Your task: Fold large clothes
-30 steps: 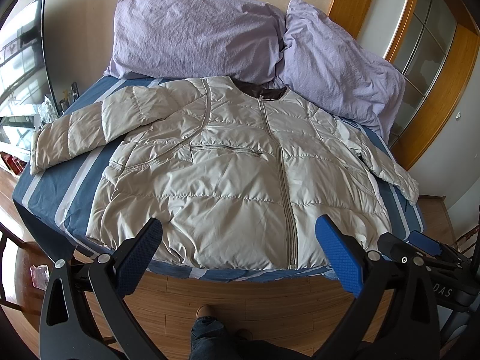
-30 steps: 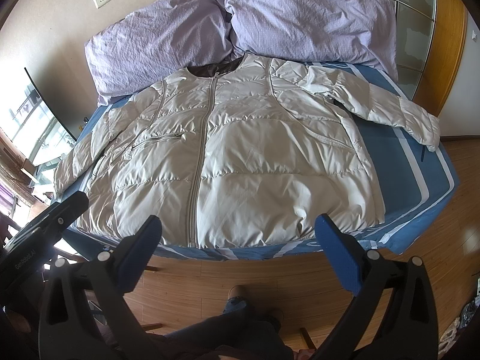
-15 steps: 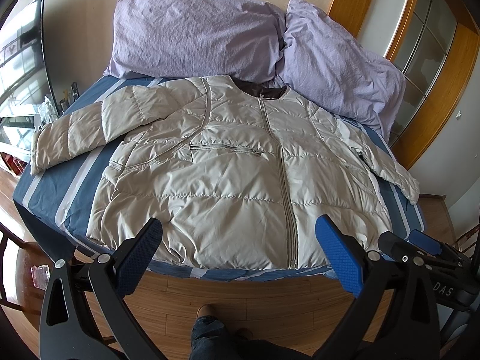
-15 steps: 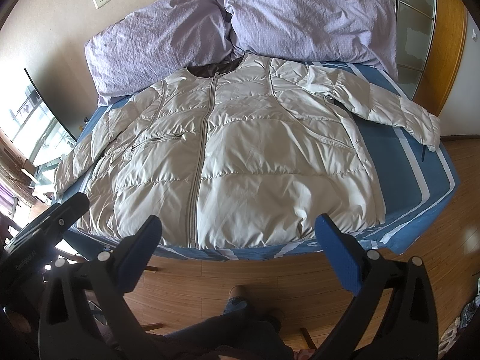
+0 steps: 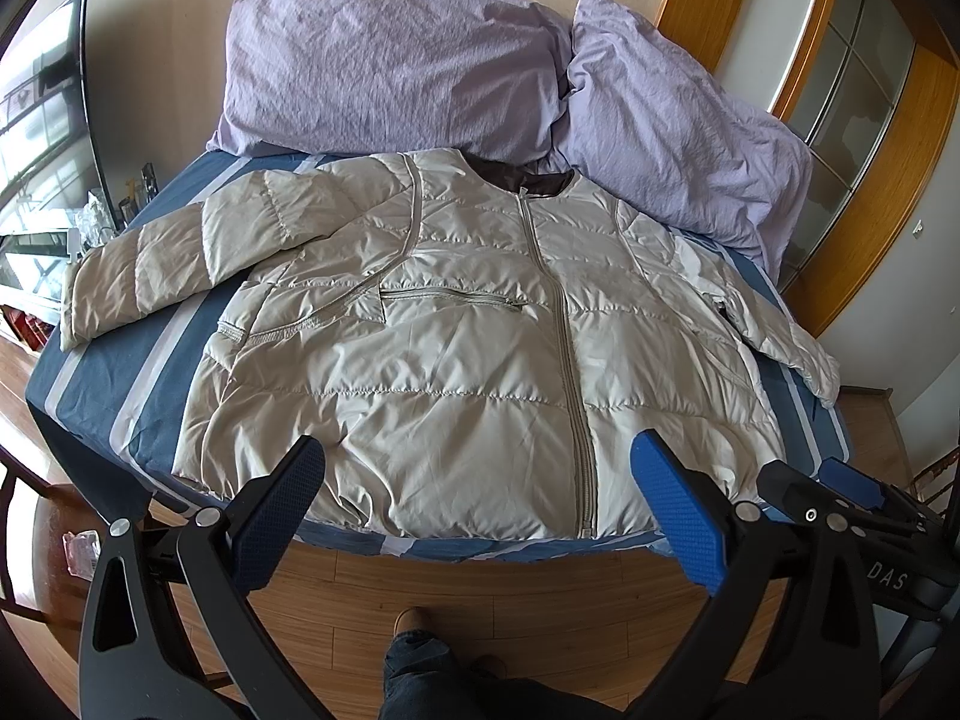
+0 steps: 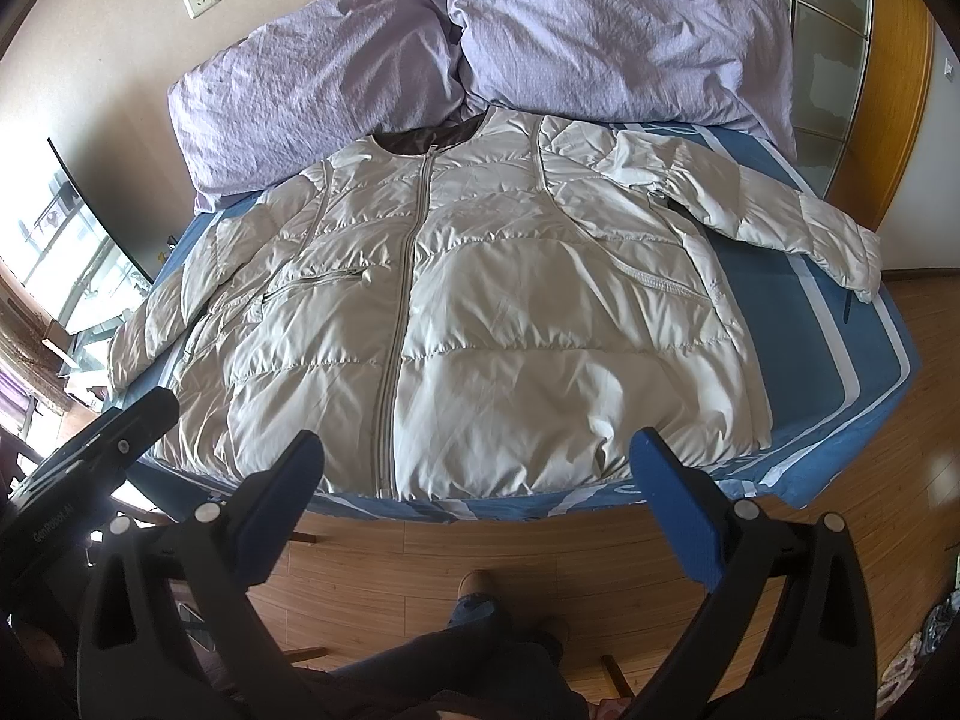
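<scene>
A large beige puffer jacket (image 5: 456, 354) lies flat, front up and zipped, on a blue striped bed (image 5: 114, 360), with both sleeves spread out. It also shows in the right wrist view (image 6: 510, 324). My left gripper (image 5: 477, 498) is open and empty, held above the floor just short of the jacket's hem. My right gripper (image 6: 477, 498) is open and empty too, at the same distance from the hem. Each gripper shows at the edge of the other's view.
Two lilac pillows (image 5: 390, 66) (image 6: 612, 30) lean at the head of the bed. Wooden floor (image 5: 480, 594) runs along the bed's near edge, with the person's legs and feet (image 6: 480, 594) on it. A wood-framed glass door (image 5: 858, 90) is at right, and a cluttered glass table (image 5: 36, 240) at left.
</scene>
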`<state>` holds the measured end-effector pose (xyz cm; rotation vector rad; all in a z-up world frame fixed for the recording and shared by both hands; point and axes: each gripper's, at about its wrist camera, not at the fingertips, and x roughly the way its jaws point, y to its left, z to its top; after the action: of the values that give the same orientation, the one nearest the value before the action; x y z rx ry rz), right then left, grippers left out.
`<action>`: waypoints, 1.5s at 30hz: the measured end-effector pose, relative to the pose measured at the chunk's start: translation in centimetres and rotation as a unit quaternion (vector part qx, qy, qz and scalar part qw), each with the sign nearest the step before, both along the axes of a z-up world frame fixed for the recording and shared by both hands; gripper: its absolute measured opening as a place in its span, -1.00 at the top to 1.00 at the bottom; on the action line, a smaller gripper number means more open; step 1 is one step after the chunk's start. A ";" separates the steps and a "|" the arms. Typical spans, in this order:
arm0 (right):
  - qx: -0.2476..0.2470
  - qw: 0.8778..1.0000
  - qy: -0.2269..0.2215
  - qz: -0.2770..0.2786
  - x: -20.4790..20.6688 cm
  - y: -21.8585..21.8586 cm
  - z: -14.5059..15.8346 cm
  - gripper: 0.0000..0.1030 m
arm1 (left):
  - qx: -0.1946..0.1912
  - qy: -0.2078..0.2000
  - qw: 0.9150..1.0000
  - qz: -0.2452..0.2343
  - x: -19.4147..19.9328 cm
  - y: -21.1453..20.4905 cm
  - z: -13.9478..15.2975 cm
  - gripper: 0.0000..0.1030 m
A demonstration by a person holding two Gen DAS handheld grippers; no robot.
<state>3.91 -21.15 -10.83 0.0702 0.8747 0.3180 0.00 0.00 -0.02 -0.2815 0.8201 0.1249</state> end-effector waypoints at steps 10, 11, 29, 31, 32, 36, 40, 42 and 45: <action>0.000 1.000 0.001 0.000 0.1 0.1 -0.1 -0.96 | 0.000 0.001 1.000 0.000 0.0 0.0 0.0 -0.97; 0.000 1.000 0.001 0.000 0.1 0.1 -0.1 -0.96 | 0.000 0.001 1.000 0.000 0.0 0.0 0.0 -0.97; 0.000 1.000 0.001 0.000 0.2 0.2 -0.3 -0.96 | 0.000 0.002 1.000 0.001 0.0 0.0 0.0 -0.97; 0.001 1.000 0.001 0.000 0.3 0.3 -0.3 -0.96 | 0.000 0.002 1.000 0.001 0.0 0.0 0.0 -0.97; 0.001 1.000 0.001 0.001 0.3 0.3 -0.3 -0.96 | 0.001 0.002 1.000 0.001 0.0 0.0 0.0 -0.97; 0.001 1.000 0.001 0.001 0.7 0.2 -0.3 -0.96 | 0.000 0.003 1.000 0.001 0.0 0.0 0.0 -0.97; 0.000 1.000 0.001 -0.001 1.0 0.1 -0.3 -0.96 | -0.001 0.004 1.000 0.001 0.0 0.0 0.0 -0.97; 0.001 1.000 0.000 -0.003 1.0 0.1 -0.2 -0.96 | -0.001 0.007 1.000 0.003 0.0 0.0 -0.5 -0.97; 0.003 1.000 0.000 -0.007 1.9 0.0 -0.3 -0.96 | -0.002 0.011 1.000 0.007 0.5 0.4 -0.7 -0.97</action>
<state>5.83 -21.17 -11.11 0.0808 0.8732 0.3080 0.54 0.44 -0.68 -0.2897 0.8413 0.1398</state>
